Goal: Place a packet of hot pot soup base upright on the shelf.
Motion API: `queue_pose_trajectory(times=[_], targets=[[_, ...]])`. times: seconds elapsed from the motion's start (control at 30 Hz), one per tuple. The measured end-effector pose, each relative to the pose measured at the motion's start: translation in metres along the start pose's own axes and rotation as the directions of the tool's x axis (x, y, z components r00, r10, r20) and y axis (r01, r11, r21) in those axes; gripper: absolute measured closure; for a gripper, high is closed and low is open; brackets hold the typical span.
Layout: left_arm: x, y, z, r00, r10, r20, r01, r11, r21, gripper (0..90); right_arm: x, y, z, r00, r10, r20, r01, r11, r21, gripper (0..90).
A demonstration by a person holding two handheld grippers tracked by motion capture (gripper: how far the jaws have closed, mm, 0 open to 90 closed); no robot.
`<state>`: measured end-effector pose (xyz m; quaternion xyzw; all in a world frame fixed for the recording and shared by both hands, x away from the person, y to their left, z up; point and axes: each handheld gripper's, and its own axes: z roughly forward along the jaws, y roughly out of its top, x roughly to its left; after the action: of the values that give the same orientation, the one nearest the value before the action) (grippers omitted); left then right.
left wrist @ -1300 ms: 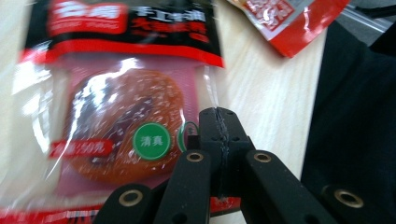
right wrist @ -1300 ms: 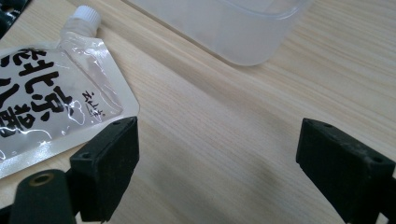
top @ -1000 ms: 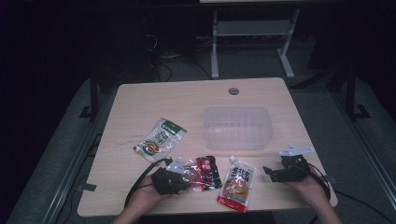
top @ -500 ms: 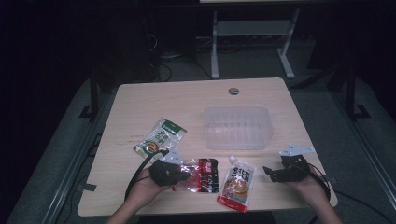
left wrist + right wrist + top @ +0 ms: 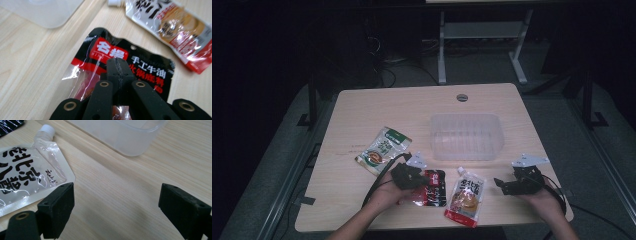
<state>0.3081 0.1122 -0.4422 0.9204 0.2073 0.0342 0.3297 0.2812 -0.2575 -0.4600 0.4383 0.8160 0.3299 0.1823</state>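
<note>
My left gripper [image 5: 416, 177] is shut, its jaws pressed together. Its tips [image 5: 117, 65] lie over a black-and-red sauce packet [image 5: 110, 48] that rests near the table's front edge [image 5: 435, 188]. Whether the film is pinched I cannot tell. A white-and-red spouted pouch [image 5: 466, 196] lies just right of the packet [image 5: 172, 27]. My right gripper [image 5: 503, 185] stands open at the front right over bare wood [image 5: 116, 207], with the spouted pouch [image 5: 25, 177] at its left jaw's side and nothing between the jaws.
A clear plastic container [image 5: 467, 136] sits mid-table beyond both grippers [image 5: 45, 12] [image 5: 120, 135]. A green snack packet [image 5: 383, 150] lies at the left. The wooden table [image 5: 362, 110] has a cable hole [image 5: 462, 97] at its far edge.
My left gripper has slid right and a little away from the person, onto the black-and-red packet's left part. The right gripper has stayed still.
</note>
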Motion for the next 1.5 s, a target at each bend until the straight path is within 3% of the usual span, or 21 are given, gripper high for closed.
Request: queue_pose_trajectory(times=[0.13, 0.4, 0.5, 0.73, 0.97, 1.17, 1.3, 1.37, 1.47, 1.5], targets=[[0.003, -0.004, -0.003, 0.9999, 0.0, -0.014, 0.001, 1.0, 0.004, 89.9, -0.001, 0.0, 0.0, 1.0, -0.002, 0.0, 0.002, 1.0, 0.0, 12.9], [0.012, -0.017, -0.014, 0.9984, -0.043, -0.036, 0.043, 0.9991, -0.002, 89.9, 0.0, 0.0, -0.001, 1.0, -0.007, -0.004, 0.007, 1.0, -0.002, 13.0], [0.014, -0.021, -0.019, 0.9982, -0.055, -0.023, 0.055, 0.9984, -0.011, 89.8, 0.001, 0.001, -0.001, 1.0, -0.005, -0.008, 0.005, 1.0, -0.005, 13.0], [0.015, -0.029, -0.049, 0.9966, -0.075, -0.036, 0.073, 0.9959, -0.053, 89.8, 0.016, 0.013, -0.014, 0.9969, -0.014, -0.077, 0.011, 0.999, -0.033, 13.0], [0.017, -0.057, -0.074, 0.9885, -0.127, -0.082, 0.123, 0.991, -0.053, 89.8, 0.038, 0.027, -0.014, 0.9848, -0.058, -0.163, 0.054, 0.998, -0.033, 12.9], [0.015, -0.077, -0.084, 0.9796, -0.18, -0.089, 0.175, 0.9827, -0.06, 89.7, 0.053, 0.041, -0.006, 0.9714, -0.094, -0.218, 0.086, 0.995, -0.046, 13.1], [0.014, -0.081, -0.084, 0.9791, -0.186, -0.083, 0.182, 0.9818, -0.054, 89.7, 0.06, 0.049, -0.001, 0.965, -0.114, -0.236, 0.103, 0.993, -0.056, 13.2], [0.015, -0.08, -0.083, 0.982, -0.174, -0.074, 0.171, 0.9843, -0.045, 89.7, 0.065, 0.054, 0.004, 0.96, -0.124, -0.251, 0.111, 0.992, -0.063, 13.3], [0.015, -0.078, -0.077, 0.984, -0.16, -0.079, 0.158, 0.9871, -0.027, 89.7, 0.079, 0.066, 0.015, 0.9437, -0.138, -0.301, 0.122, 0.99, -0.072, 13.6], [0.015, -0.078, -0.077, 0.984, -0.16, -0.079, 0.158, 0.9871, -0.027, 89.7, 0.079, 0.066, 0.015, 0.9437, -0.138, -0.301, 0.122, 0.99, -0.072, 13.6]])
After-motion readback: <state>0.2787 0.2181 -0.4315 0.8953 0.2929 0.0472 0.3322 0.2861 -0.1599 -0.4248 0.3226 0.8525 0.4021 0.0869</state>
